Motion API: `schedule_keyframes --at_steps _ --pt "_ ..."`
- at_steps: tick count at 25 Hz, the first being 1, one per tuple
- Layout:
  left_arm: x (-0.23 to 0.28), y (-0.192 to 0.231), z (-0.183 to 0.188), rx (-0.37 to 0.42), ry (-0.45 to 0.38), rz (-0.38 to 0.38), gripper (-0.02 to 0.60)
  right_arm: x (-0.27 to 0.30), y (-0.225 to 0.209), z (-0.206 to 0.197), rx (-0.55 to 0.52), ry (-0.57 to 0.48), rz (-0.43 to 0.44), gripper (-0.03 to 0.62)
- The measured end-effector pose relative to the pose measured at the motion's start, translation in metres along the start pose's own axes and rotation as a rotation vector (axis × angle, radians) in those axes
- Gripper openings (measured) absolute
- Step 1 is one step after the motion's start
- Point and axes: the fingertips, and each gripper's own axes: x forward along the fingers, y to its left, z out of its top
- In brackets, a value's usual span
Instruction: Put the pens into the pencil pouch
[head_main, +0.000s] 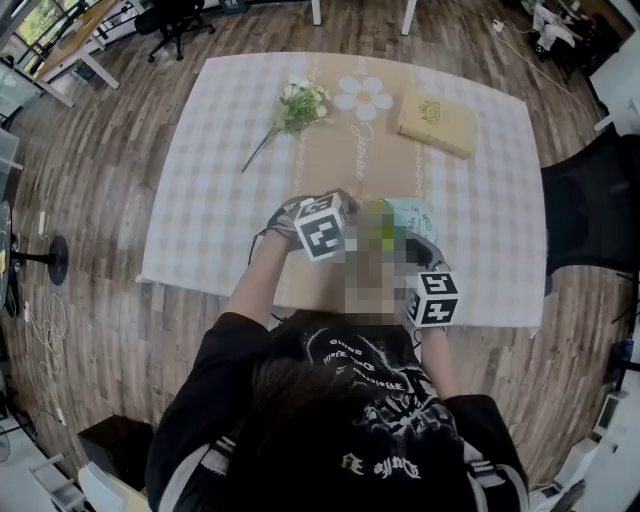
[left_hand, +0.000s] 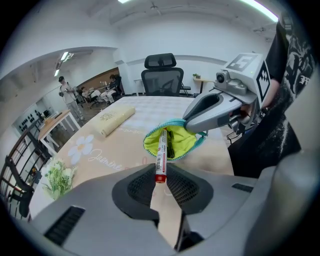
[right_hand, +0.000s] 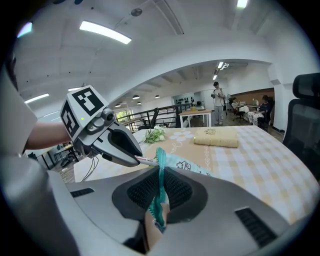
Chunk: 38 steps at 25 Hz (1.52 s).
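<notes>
In the left gripper view my left gripper (left_hand: 160, 181) is shut on a white pen with a red cap (left_hand: 161, 155). The pen points away from me, and its far end reaches the mouth of the pencil pouch (left_hand: 180, 145). The teal pouch gapes open and shows a lime-green lining with a dark pen (left_hand: 169, 142) inside. My right gripper (right_hand: 159, 194) is shut on the pouch's teal zipper edge (right_hand: 160, 175) and holds the mouth up. In the right gripper view the left gripper (right_hand: 131, 156) comes in from the left with the pen (right_hand: 145, 160) at the pouch's rim.
A checked tablecloth (head_main: 200, 180) with a brown floral runner covers the table. A sprig of white flowers (head_main: 296, 106) and a yellow rolled case (head_main: 437, 123) lie at the far side. A black office chair (head_main: 590, 205) stands at the right. People stand in the room beyond.
</notes>
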Motion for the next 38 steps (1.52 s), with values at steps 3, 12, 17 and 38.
schedule_keyframes --at_steps 3,12,17,38 --pt "0.002 0.0 0.01 -0.03 -0.025 0.002 0.084 -0.001 0.003 -0.001 -0.03 0.009 0.0 0.038" --pt "0.019 -0.01 0.026 -0.084 -0.078 -0.053 0.084 -0.003 0.005 0.002 -0.017 -0.002 0.046 0.038" --pt "0.024 -0.016 0.035 -0.094 -0.1 -0.08 0.084 -0.004 0.002 0.005 0.004 -0.015 0.06 0.038" --pt "0.037 -0.021 0.057 -0.047 -0.114 -0.109 0.084 -0.003 0.008 0.021 0.048 -0.071 0.186 0.038"
